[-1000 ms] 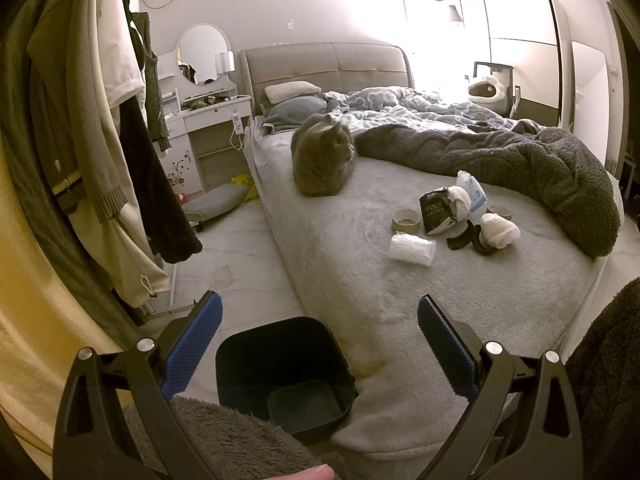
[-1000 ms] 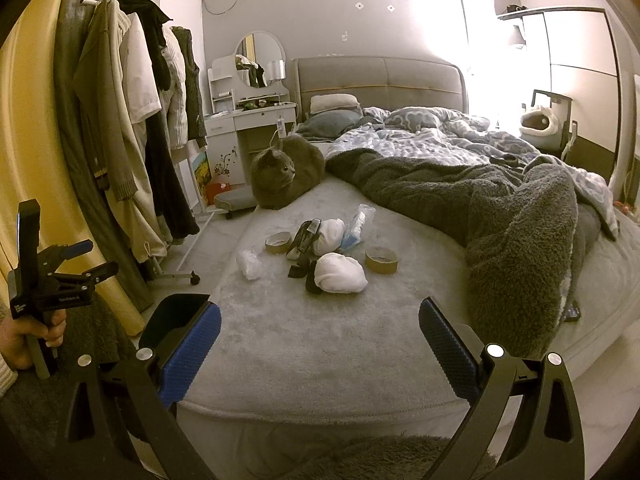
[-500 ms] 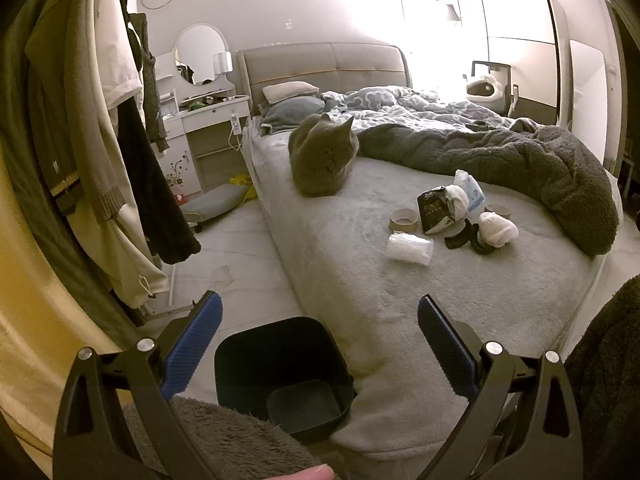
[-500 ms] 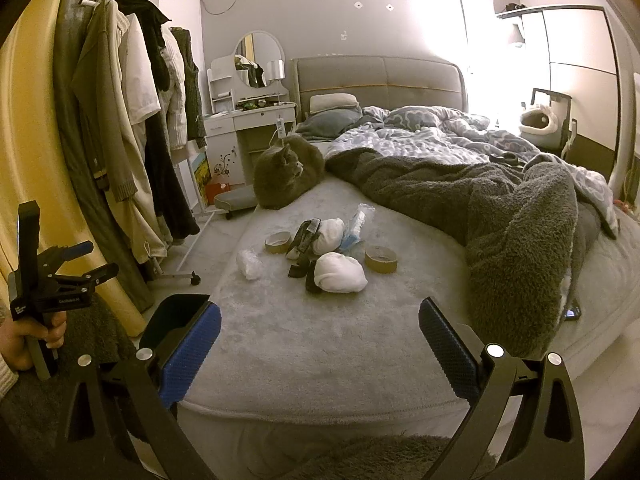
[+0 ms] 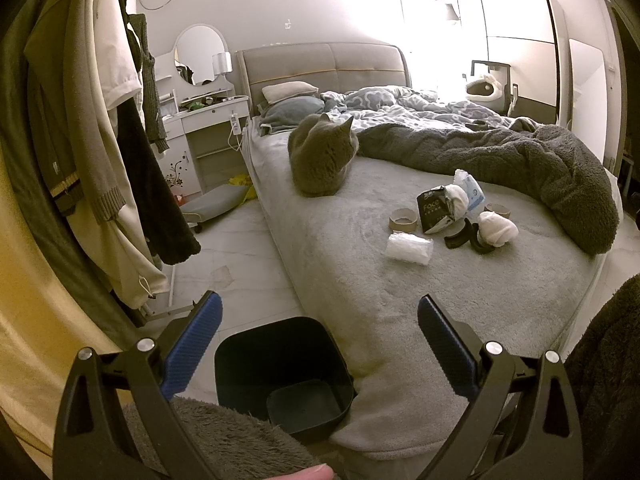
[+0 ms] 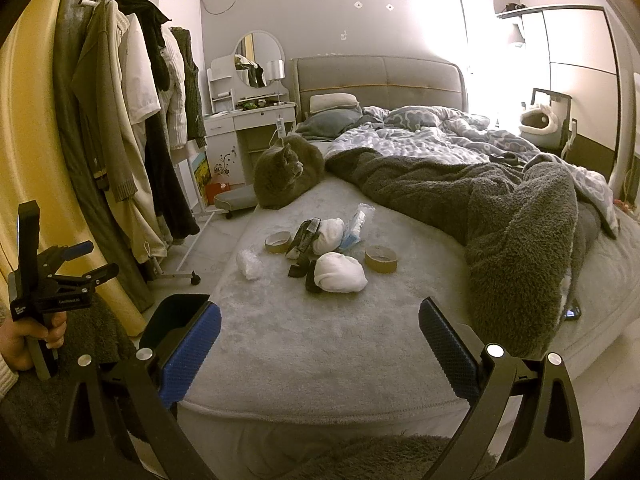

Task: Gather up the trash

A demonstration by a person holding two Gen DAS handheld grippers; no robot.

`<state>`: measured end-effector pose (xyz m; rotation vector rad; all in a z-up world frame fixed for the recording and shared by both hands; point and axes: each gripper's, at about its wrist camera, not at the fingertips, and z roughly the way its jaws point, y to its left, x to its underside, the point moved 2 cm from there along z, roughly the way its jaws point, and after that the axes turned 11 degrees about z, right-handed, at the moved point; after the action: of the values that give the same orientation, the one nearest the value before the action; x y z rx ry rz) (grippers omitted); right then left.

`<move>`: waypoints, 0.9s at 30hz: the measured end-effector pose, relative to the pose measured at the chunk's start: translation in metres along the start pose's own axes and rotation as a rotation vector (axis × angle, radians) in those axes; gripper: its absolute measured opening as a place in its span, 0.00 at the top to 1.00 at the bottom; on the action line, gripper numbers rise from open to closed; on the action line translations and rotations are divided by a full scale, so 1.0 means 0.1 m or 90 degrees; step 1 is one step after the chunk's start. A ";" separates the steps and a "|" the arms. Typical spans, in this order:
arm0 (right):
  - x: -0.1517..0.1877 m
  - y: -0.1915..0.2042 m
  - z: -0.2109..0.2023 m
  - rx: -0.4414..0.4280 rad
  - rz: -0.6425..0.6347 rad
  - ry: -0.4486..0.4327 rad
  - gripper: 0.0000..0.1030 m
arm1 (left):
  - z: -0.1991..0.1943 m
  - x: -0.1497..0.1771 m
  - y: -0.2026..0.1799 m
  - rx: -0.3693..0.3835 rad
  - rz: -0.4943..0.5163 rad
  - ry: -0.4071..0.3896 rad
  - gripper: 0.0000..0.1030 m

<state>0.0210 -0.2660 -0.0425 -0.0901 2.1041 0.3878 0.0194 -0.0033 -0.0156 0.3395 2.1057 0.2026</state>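
A pile of trash lies on the grey bed [image 6: 320,344]: a white wad [image 6: 339,273], a crumpled clear plastic bag [image 6: 249,264], two tape rolls [image 6: 380,259], a black packet [image 5: 435,209] and a blue-white wrapper [image 5: 471,189]. A dark bin [image 5: 280,372] stands on the floor at the bed's corner, just ahead of my left gripper [image 5: 316,344], which is open and empty. My right gripper [image 6: 320,348] is open and empty above the bed's front edge. The left gripper also shows in the right wrist view [image 6: 86,260].
A grey cat [image 6: 286,172] sits on the bed behind the trash. A dark fleece blanket [image 6: 500,216] covers the bed's right side. Clothes hang on a rack [image 5: 100,152] at the left. A dressing table [image 6: 256,128] stands at the back.
The cat has turned its head. Both grippers have barely moved and stay open.
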 end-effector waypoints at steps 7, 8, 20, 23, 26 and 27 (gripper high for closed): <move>0.00 0.00 0.00 0.000 0.000 0.000 0.03 | 0.02 0.03 -0.01 0.001 0.000 0.000 0.03; 0.00 0.00 -0.01 0.000 0.001 0.000 0.03 | 0.02 0.02 0.00 0.001 0.000 0.001 0.03; 0.03 -0.01 0.01 0.001 0.001 0.007 0.03 | 0.02 0.02 -0.01 0.000 0.000 0.001 0.03; 0.06 0.00 0.02 0.001 0.000 0.011 0.03 | 0.02 0.02 -0.03 0.004 0.002 0.001 0.03; 0.08 0.00 0.04 -0.004 0.003 0.016 0.03 | 0.04 0.03 -0.10 0.006 0.008 -0.002 0.03; 0.06 0.01 0.04 -0.006 0.004 0.016 0.03 | 0.04 0.04 -0.12 0.009 0.008 -0.003 0.03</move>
<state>0.0212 -0.2637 -0.0491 -0.0938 2.1276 0.4019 0.0187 -0.0135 -0.0238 0.3619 2.1015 0.1951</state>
